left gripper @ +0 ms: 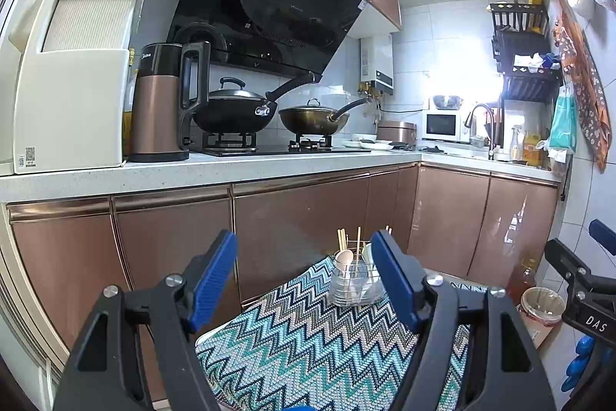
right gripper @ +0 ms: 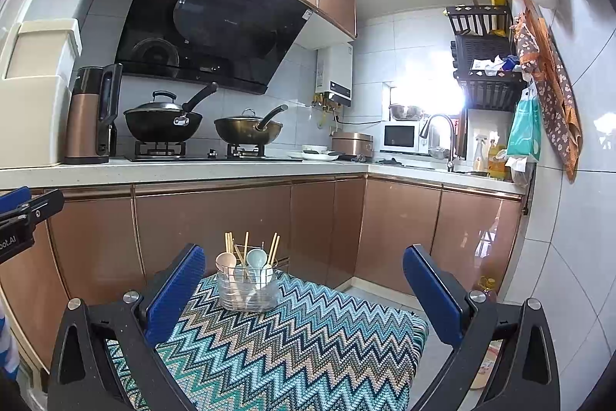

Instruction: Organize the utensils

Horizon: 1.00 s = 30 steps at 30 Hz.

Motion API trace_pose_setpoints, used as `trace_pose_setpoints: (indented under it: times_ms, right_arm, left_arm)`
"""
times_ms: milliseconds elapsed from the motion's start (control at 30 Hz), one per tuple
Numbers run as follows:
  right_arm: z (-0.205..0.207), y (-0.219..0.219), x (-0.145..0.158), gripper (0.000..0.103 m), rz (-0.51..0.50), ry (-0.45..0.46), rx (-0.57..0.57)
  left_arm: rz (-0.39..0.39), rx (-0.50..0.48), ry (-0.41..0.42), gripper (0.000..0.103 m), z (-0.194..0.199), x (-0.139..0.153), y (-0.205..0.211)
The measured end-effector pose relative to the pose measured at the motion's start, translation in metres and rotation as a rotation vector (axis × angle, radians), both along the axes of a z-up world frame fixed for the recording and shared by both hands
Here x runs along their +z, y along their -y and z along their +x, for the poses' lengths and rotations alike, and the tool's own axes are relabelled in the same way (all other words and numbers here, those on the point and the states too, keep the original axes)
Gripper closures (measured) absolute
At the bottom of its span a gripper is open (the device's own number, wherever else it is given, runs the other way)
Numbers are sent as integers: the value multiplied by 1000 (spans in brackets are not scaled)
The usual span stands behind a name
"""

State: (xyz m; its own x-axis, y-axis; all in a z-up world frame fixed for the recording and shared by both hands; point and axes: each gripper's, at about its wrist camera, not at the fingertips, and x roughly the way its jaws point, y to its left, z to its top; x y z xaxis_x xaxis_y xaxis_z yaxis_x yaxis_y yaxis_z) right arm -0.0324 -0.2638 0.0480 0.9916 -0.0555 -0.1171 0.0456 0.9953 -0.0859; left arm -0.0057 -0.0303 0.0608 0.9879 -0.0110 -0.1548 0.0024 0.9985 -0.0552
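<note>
A clear utensil holder (right gripper: 248, 287) with a wire frame stands at the far end of a zigzag-patterned cloth (right gripper: 292, 345). Inside it are a pink spoon (right gripper: 223, 262), a pale blue spoon (right gripper: 256, 259) and several wooden chopsticks (right gripper: 235, 249). In the left wrist view the same holder (left gripper: 352, 286) sits just left of the right blue pad, with the pink spoon (left gripper: 343, 259) showing. My left gripper (left gripper: 304, 253) is open and empty, short of the holder. My right gripper (right gripper: 304, 264) is open wide and empty, also short of it.
Copper cabinet doors (right gripper: 211, 222) stand behind the cloth-covered surface. The counter (right gripper: 192, 170) carries a kettle (right gripper: 92, 114), two woks (right gripper: 163, 120) on a stove and a microwave (right gripper: 402, 137). A bottle (left gripper: 525, 278) and a jar (left gripper: 543, 305) sit on the floor at right.
</note>
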Motion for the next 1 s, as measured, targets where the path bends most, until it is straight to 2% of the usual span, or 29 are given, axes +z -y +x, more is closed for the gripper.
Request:
trace_pose_setpoints:
  times_ms: [1000]
  right_arm:
    - [-2,6,0,0,-1,-6,-10]
  left_arm:
    - [37,-2,1,32,3,-4,3]
